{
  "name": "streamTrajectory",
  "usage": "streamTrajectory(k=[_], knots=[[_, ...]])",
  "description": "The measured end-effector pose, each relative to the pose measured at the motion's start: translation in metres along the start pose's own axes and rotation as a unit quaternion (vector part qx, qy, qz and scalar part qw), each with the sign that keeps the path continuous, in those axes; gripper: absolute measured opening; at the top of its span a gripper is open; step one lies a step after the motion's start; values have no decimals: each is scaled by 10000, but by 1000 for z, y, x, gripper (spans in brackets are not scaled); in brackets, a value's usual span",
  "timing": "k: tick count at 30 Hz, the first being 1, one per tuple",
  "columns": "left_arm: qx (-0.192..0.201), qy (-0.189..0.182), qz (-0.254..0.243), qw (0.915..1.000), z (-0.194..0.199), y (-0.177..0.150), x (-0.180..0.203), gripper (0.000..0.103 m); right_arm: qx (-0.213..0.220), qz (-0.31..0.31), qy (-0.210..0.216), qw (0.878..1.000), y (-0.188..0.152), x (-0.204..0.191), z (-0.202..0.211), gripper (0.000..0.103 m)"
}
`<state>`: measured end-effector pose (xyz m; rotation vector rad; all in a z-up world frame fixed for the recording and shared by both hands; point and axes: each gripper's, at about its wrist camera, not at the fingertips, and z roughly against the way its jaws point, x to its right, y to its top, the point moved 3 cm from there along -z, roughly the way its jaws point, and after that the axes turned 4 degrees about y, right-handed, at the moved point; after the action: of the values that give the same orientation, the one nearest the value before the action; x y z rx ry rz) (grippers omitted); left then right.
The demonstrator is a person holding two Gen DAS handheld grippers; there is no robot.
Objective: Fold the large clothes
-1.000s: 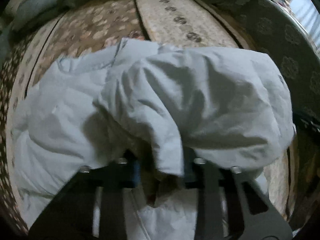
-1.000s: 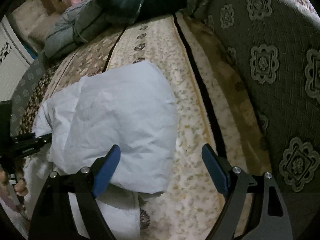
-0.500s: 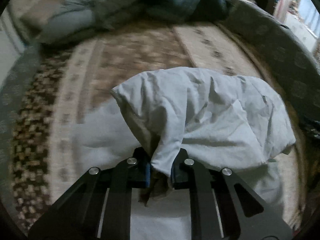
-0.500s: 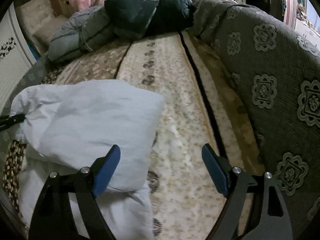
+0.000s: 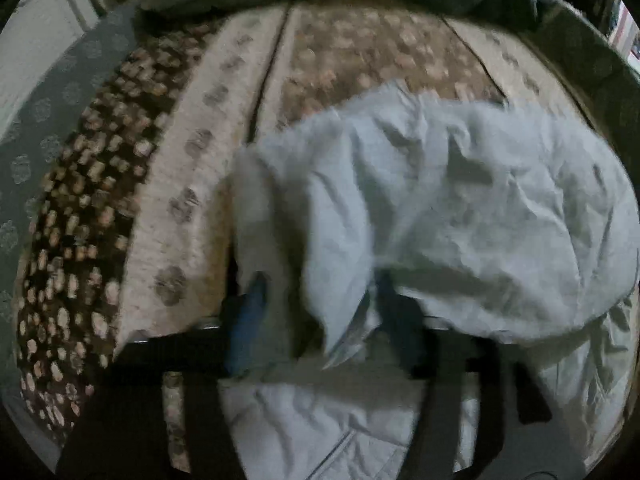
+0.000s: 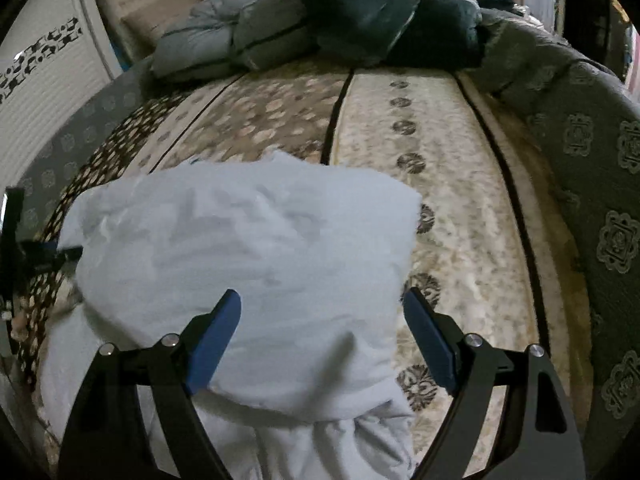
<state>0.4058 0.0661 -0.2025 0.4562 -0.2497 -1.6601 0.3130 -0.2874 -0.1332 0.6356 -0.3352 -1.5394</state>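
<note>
A large, crumpled pale blue cotton garment [image 5: 460, 208] lies on a bed covered with a brown and cream flower-patterned quilt [image 5: 192, 168]. In the left wrist view, which is blurred, the left gripper [image 5: 320, 304] has its jaws spread; they have just been opening. A loose fold of the garment hangs between the blue pads, and neither pad visibly presses on it. The rest of the garment bulges beyond and to the right of the jaws. In the right wrist view, the right gripper [image 6: 322, 340] has its jaws spread wide above the garment, whose folded mound fills the gap between them and reaches out to the left. Beyond the jaws, dark and grey folded bedding [image 6: 320, 24] is piled at the far end of the bed.
</note>
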Motion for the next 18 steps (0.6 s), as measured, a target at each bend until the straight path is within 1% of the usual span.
streamTrajectory(k=[1,2,3,4,6,8,9,10,11,12,13,14,16,18], knots=[[110,95,31,9999,9,0,-2,82,12,-63,10,10000,0,2,2,84],[220,142,70,9996,20,2,-10,86,30,-129,30,9999,0,4,5,84],[312,122,107,9994,28,0,-9,87,79,-250,90,9996,1,7,8,84],[399,30,139,9991,38,3,-9,89,129,-334,149,9992,1,6,10,84],[456,-147,230,9986,52,11,0,90,251,-442,197,9985,5,4,11,84],[455,-405,229,9979,57,20,17,90,255,-508,62,9984,10,1,3,84],[462,-445,233,9977,56,25,25,87,209,-560,26,9982,14,-3,-3,83],[452,-478,220,9976,56,30,36,71,202,-589,60,9980,17,-7,-7,75],[390,-545,170,9976,53,31,45,55,169,-583,137,9981,20,-13,-13,58],[249,-616,123,9977,44,37,57,32,97,-558,172,9982,22,-17,-18,49],[136,-629,128,9978,37,38,61,15,17,-528,193,9984,25,-21,-25,40],[3,-648,176,9977,25,41,65,10,-7,-517,217,9984,27,-23,-29,39],[-237,-588,289,9976,2,42,66,8,-58,-468,249,9986,31,-29,-39,39],[-531,-480,361,9968,-24,38,62,0,-202,-292,91,9993,33,-34,-51,39]])
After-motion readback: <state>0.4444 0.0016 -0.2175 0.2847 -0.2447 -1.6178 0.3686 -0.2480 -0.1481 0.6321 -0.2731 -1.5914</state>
